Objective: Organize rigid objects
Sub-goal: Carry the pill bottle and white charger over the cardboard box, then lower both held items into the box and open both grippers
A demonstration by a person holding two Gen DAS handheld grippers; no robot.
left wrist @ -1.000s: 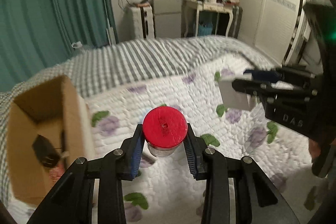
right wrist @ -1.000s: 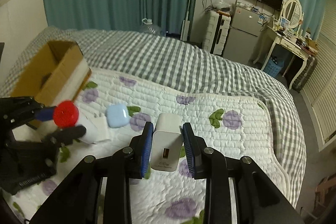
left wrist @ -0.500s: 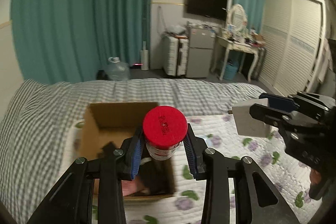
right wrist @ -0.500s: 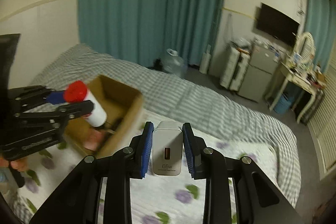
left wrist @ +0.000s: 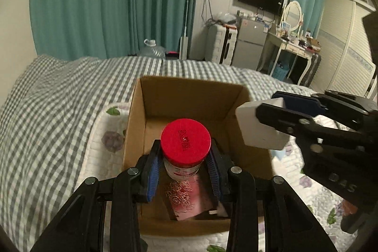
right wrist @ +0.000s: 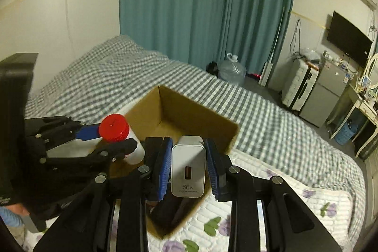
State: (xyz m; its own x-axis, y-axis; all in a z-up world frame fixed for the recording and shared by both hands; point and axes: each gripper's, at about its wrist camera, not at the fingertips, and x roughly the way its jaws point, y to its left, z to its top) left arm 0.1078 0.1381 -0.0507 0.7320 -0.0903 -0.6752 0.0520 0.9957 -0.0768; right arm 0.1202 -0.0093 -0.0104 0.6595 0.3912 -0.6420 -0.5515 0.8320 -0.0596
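My left gripper (left wrist: 185, 165) is shut on a small jar with a red lid (left wrist: 185, 141) and holds it over the open cardboard box (left wrist: 189, 96) on the bed. The jar also shows in the right wrist view (right wrist: 115, 124). My right gripper (right wrist: 187, 164) is shut on a white 66W charger (right wrist: 188, 169) and holds it above the box's near right edge (right wrist: 200, 115). In the left wrist view the charger (left wrist: 257, 126) hangs at the box's right wall. A pink patterned item (left wrist: 186, 197) lies inside the box.
The box stands on a white quilt with purple flowers (right wrist: 295, 200) over a grey checked bedspread (left wrist: 47, 110). Teal curtains, a water jug (right wrist: 232, 70), a suitcase, a fridge and a dressing table stand beyond the bed.
Both grippers moved left from the quilt toward the box and now hold the jar and the charger over it. The box has come closer and sits centred under the left gripper.
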